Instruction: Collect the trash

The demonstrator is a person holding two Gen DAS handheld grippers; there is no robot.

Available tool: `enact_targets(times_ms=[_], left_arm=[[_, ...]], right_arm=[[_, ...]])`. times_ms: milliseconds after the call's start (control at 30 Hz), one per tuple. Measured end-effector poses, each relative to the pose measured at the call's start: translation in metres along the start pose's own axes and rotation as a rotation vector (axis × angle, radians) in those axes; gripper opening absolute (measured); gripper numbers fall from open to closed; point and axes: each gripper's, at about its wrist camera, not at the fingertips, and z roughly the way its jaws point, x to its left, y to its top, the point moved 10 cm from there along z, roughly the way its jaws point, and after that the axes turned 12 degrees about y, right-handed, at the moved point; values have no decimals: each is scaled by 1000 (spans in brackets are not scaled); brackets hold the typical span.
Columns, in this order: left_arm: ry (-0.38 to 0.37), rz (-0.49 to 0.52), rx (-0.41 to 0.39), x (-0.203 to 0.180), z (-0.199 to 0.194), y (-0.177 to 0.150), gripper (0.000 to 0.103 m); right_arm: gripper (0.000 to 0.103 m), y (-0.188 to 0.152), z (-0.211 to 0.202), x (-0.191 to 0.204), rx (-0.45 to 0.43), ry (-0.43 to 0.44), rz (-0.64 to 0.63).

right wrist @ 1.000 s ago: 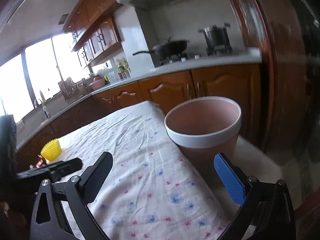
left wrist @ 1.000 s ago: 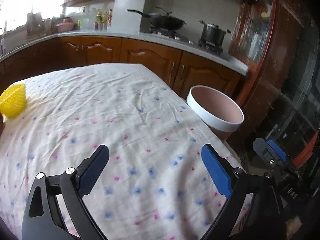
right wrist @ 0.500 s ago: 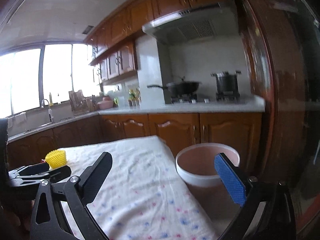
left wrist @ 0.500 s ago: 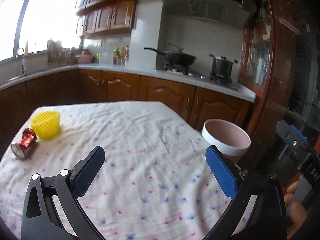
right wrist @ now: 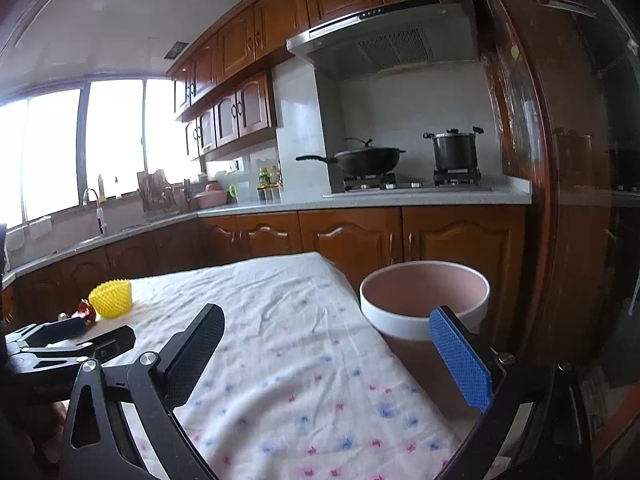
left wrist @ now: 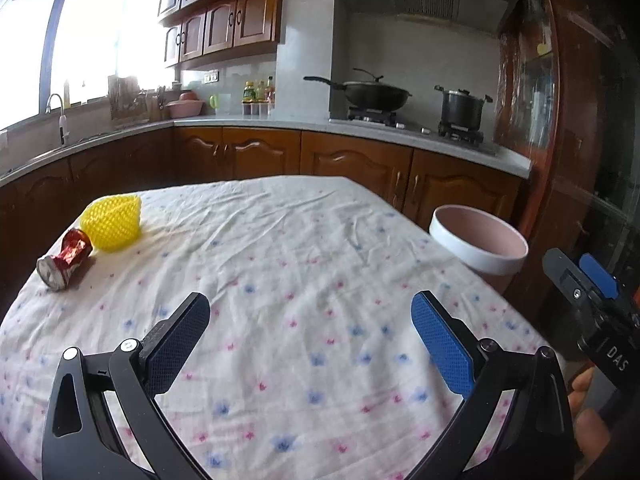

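Both grippers, left (left wrist: 310,334) and right (right wrist: 326,354), gape empty | we approach crushed can (left wrist: 64,260), mid-left, low, squarely | bin (left wrist: 478,240) right

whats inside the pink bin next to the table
The pink bin shows only bare pink inner wall from both views, with no trash visible. Its bottom is hidden by the near white rim, and a pad of the right tongs covers part of it.

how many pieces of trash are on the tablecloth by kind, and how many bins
crushed red metal can: 1
yellow foam mesh fruit sleeve: 1
pink round waste bin with white rim, beside the table: 1
total: 3 things, 2 of them trash
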Motion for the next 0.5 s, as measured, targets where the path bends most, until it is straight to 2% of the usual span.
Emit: enact_targets(times_ms=[500], left_arm=[[60,-5,-6,11,-2,-14,103]], right_arm=[[103,-19,9,-4,23,26,36]])
